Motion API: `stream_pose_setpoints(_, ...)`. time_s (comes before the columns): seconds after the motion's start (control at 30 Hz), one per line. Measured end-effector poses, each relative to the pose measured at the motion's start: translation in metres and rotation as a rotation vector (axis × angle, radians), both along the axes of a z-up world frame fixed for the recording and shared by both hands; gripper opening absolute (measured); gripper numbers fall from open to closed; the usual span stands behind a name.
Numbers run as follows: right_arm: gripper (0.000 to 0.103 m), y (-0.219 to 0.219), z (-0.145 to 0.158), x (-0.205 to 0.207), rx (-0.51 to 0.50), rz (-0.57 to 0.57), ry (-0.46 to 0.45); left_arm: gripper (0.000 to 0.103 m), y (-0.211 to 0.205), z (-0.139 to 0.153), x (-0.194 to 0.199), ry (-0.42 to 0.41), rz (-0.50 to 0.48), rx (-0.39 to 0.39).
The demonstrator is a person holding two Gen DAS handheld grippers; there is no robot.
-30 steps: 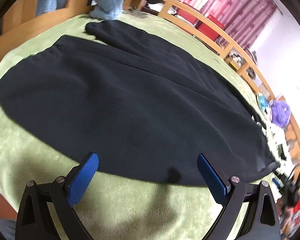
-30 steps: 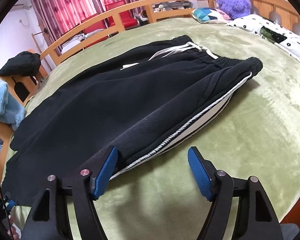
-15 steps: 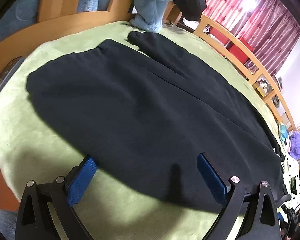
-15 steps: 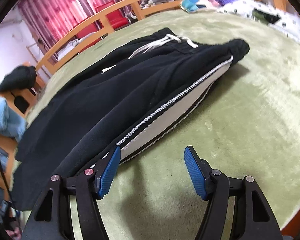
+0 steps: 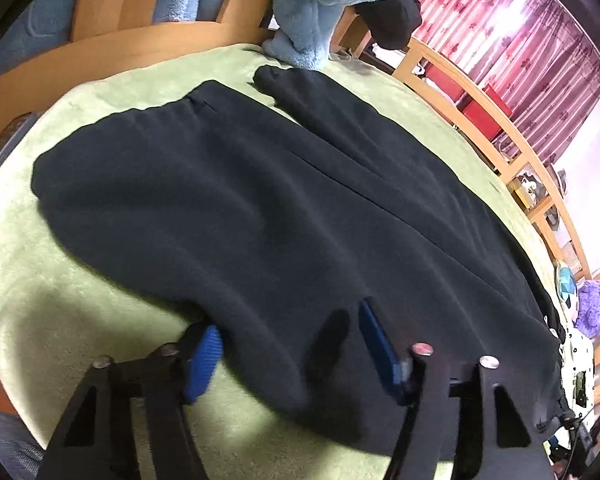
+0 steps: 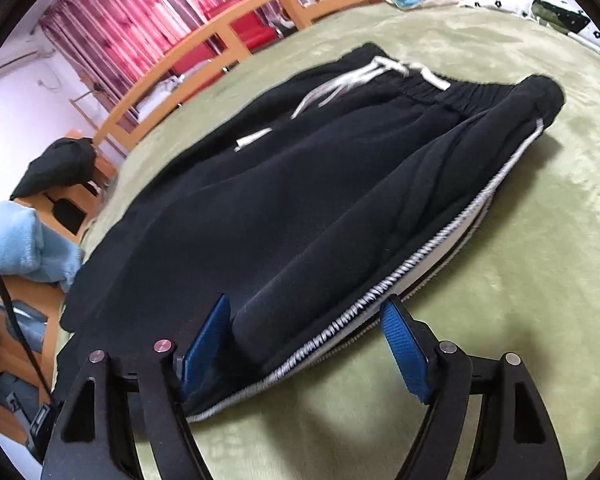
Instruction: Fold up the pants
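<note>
Straddling the near edge of the pants (image 5: pixel 284 208), both the left claw (image 5: pixel 290 346) and right claw (image 6: pixel 306 344) are held wide; equal fabric depth should be taken before closing.

right hand-held gripper (image 6: pixel 306 344): jaws apart, straddling striped edge | pants (image 6: pixel 300 208): flat on green blanket (image 6: pixel 520 280)

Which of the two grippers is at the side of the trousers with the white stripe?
The right gripper; its open jaws straddle the black trousers' white-striped edge.
</note>
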State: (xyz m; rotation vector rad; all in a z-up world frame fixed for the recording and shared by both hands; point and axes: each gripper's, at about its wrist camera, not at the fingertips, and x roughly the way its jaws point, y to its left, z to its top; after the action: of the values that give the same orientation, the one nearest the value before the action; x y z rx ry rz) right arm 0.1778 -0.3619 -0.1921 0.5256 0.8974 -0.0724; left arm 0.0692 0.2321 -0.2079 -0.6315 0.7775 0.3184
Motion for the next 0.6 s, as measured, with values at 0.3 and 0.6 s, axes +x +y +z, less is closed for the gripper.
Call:
stream_pose_setpoints(0.3,0.012,0.017,-0.008,-0.045,-0.123,0.006,-0.032,0.013,0.017,0.004,-0.027,-0.056,-0.033,-0.058)
stream_pose_setpoints(0.6,0.009,0.017,0.011,-0.098,-0.179,-0.013,-0.035,0.011,0.014,0.029,-0.057,-0.110,-0.078,-0.054)
